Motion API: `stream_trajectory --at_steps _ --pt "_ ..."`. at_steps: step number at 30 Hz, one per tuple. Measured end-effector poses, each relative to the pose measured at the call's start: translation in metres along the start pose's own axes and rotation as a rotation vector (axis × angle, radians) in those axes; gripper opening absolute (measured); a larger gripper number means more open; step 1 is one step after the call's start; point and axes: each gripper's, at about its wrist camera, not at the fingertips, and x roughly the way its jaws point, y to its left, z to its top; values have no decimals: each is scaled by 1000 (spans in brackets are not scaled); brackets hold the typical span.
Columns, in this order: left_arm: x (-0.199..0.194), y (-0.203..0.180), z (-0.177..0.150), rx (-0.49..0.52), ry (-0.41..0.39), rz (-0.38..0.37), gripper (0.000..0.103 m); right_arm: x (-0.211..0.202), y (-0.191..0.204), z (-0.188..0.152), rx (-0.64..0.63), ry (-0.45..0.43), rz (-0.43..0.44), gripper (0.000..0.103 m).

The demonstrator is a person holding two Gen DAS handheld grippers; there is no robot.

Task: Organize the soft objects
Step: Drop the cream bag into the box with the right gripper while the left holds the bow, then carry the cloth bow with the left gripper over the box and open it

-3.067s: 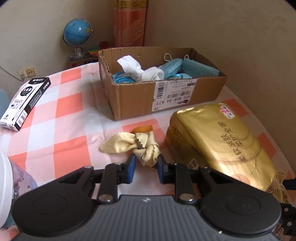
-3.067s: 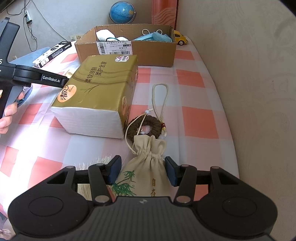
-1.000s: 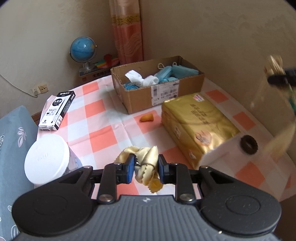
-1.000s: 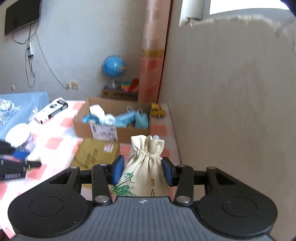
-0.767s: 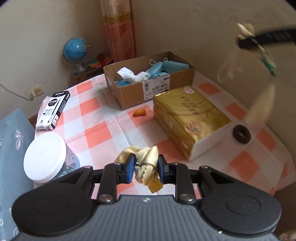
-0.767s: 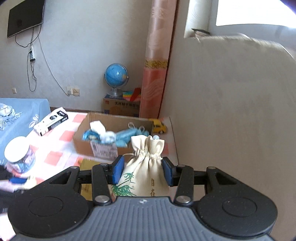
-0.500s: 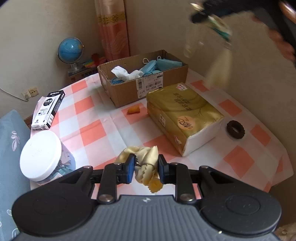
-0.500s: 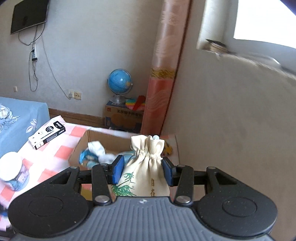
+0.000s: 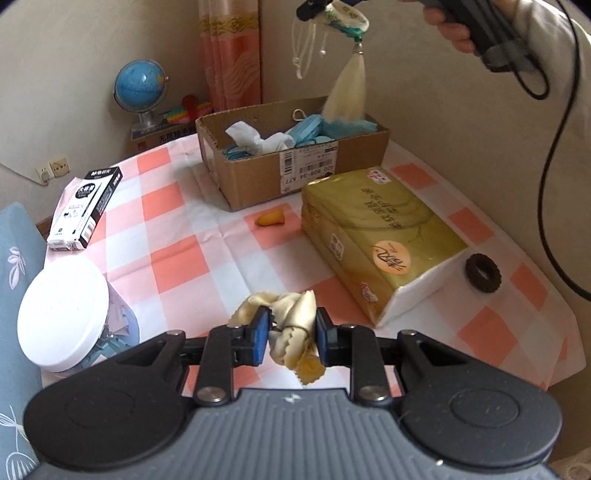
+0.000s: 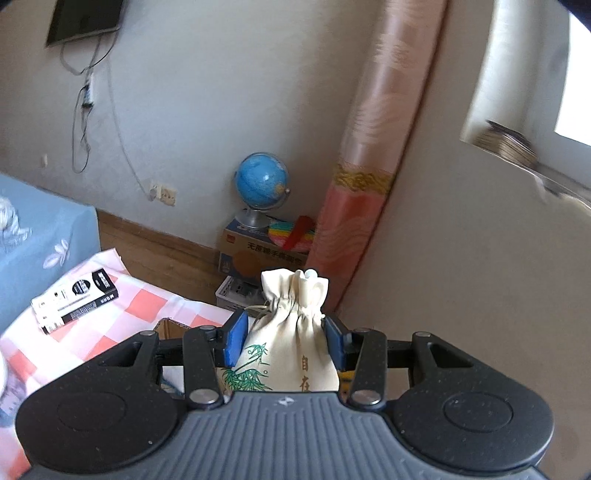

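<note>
My left gripper [image 9: 289,334] is shut on a crumpled pale yellow cloth [image 9: 291,321], held above the near part of the checked tablecloth [image 9: 177,258]. My right gripper [image 10: 284,341] is shut on a cream drawstring pouch [image 10: 291,332] printed with green bamboo. In the left wrist view that pouch [image 9: 345,18] hangs high over the open cardboard box [image 9: 295,177], its white tassel [image 9: 347,92] dangling down to the box's rim. The box holds blue face masks [image 9: 325,127] and white tissue [image 9: 255,138]. In the right wrist view only a corner of the box [image 10: 168,326] shows.
A gold tissue pack [image 9: 376,236] lies right of centre, with a dark ring [image 9: 482,272] beside it. A small orange piece [image 9: 271,218] sits before the box. A white-lidded jar [image 9: 62,314] and a black-and-white carton [image 9: 85,206] are at left. A globe [image 9: 140,86] stands behind.
The right gripper has carried the pouch leftwards from over the table's right side to above the box. The left gripper has stayed nearly still, holding the cloth.
</note>
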Motion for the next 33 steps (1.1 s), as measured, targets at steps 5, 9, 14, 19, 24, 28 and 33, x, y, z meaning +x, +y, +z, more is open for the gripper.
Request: stream_trajectory --at_steps 5,9,14,19,24,28,33 --pt "9 6 1 -4 18 6 25 35 9 -6 -75 44 2 50" --pt "13 9 2 0 23 10 25 61 12 -29 -74 129 9 56" --pt "10 7 4 2 14 12 25 79 6 -44 1 214 20 78" --pt "5 6 7 10 6 21 25 60 -5 -45 106 200 43 85" --pt "-1 6 16 9 4 32 25 30 -7 -49 130 187 31 86" --pt "-6 4 25 20 -9 47 25 -1 -7 -60 160 178 28 89" --pt "-9 4 37 23 -18 60 25 -31 -10 -79 199 172 20 89"
